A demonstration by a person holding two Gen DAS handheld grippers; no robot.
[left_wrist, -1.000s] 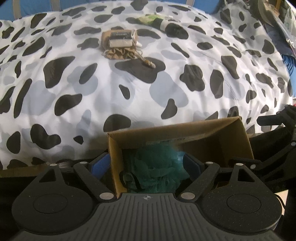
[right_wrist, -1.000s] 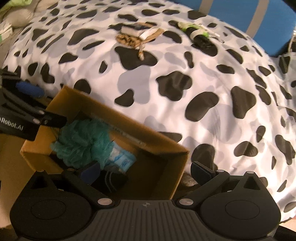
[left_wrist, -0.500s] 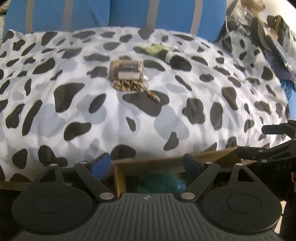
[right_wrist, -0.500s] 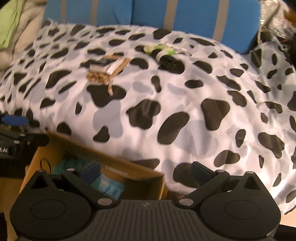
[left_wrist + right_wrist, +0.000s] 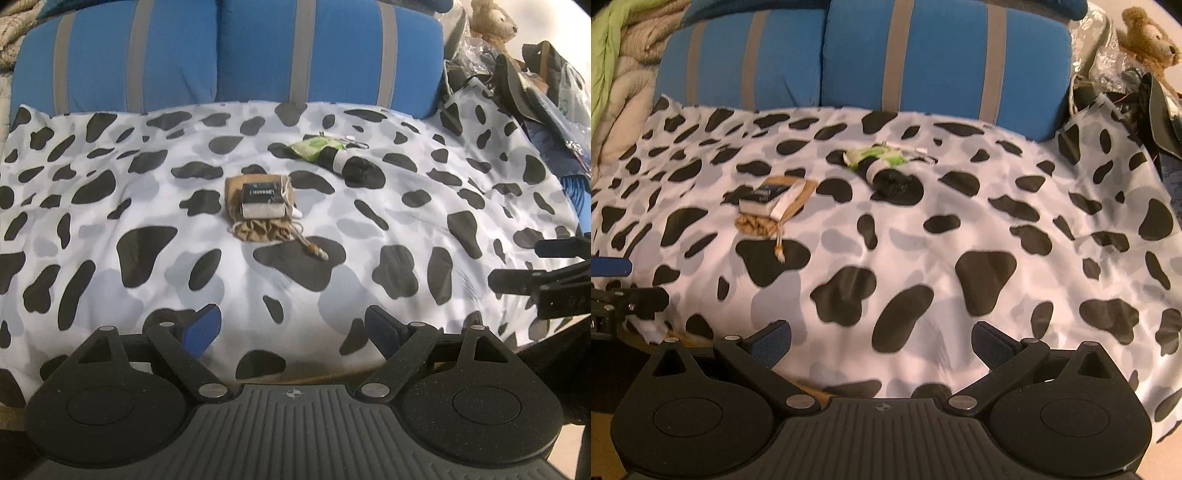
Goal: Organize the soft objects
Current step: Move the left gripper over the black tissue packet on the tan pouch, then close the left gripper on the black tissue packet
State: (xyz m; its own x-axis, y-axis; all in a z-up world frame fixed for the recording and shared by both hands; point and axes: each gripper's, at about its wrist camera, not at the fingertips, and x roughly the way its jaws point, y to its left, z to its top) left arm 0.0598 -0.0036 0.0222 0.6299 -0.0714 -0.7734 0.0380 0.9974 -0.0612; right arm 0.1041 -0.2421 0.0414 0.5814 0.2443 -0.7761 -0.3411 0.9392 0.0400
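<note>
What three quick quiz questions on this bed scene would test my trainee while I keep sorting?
1. True or false: the left gripper holds something.
2. Which lies nearer the blue cushions: the tan pouch or the green and black bundle?
3. Fill in: the toy at the top right is a teddy ____.

Key: 1 false, open and empty, like the right gripper. 2 the green and black bundle. 3 bear.

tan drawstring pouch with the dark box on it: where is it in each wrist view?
Left wrist: tan drawstring pouch sits just left of centre, upper middle, on the cow-print blanket.
Right wrist: the pouch lies left of centre, upper middle.
Shared landmark: the green-and-black bundle, beyond the pouch and to its right in both.
</note>
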